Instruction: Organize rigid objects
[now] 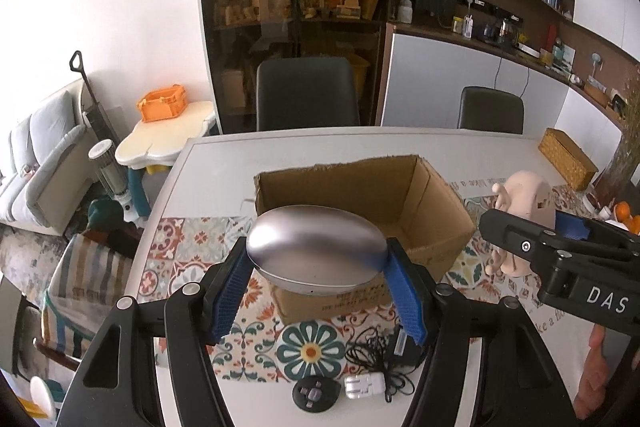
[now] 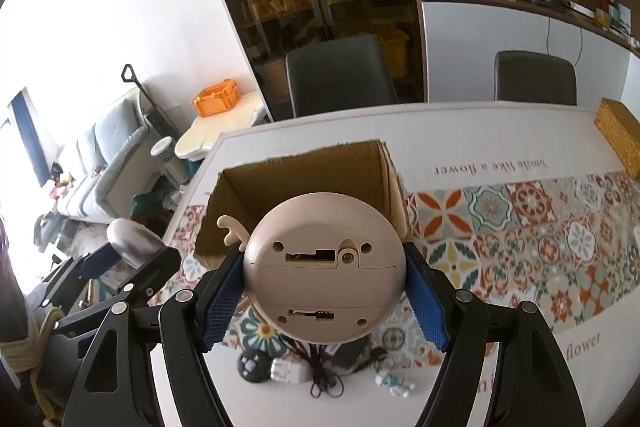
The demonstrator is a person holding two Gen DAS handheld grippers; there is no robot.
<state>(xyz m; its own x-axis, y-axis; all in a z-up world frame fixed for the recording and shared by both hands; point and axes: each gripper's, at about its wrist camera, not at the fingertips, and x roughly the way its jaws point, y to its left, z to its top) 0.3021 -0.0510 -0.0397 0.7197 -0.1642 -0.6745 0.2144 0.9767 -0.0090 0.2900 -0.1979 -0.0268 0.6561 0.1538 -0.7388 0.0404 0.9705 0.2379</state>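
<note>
**Ana:** Two grippers show, each with something between its blue pads. The left gripper (image 1: 318, 263) pinches a silver oval case (image 1: 316, 253) at its two ends, near the middle of the left wrist view, lifted clear of the table (image 1: 400, 143).

**Ben:** And the other one?

**Ana:** The right gripper (image 2: 325, 281) clamps a beige round toy (image 2: 324, 267) by its sides. The toy's flat underside faces the camera, showing screw holes and two slots; a small antler-like piece sticks out at its upper left.

**Ben:** Where does the cardboard box (image 1: 360, 195) sit?

**Ana:** Centre of both views, just behind the held things, open at the top, standing on the patterned runner (image 2: 520, 227) that crosses the white table. The silver case covers part of the box's near wall in the left view; the toy covers part of its opening in the right view.

**Ben:** Anything left lying on the table?

**Ana:** Along the bottom of the left view, below the box: a black round controller (image 1: 314, 393), a white plug adapter (image 1: 364, 385) just beside it, and a tangled black cable (image 1: 380, 359) against a dark charger block. The right view adds a small white and blue figure (image 2: 394, 385) to the right of those.

**Ben:** Can each gripper see the other?

**Ana:** Yes. The right one enters at the right edge of the left view, with a hand (image 1: 596, 375) below it. The left one appears at the lower left of the right view.
</note>
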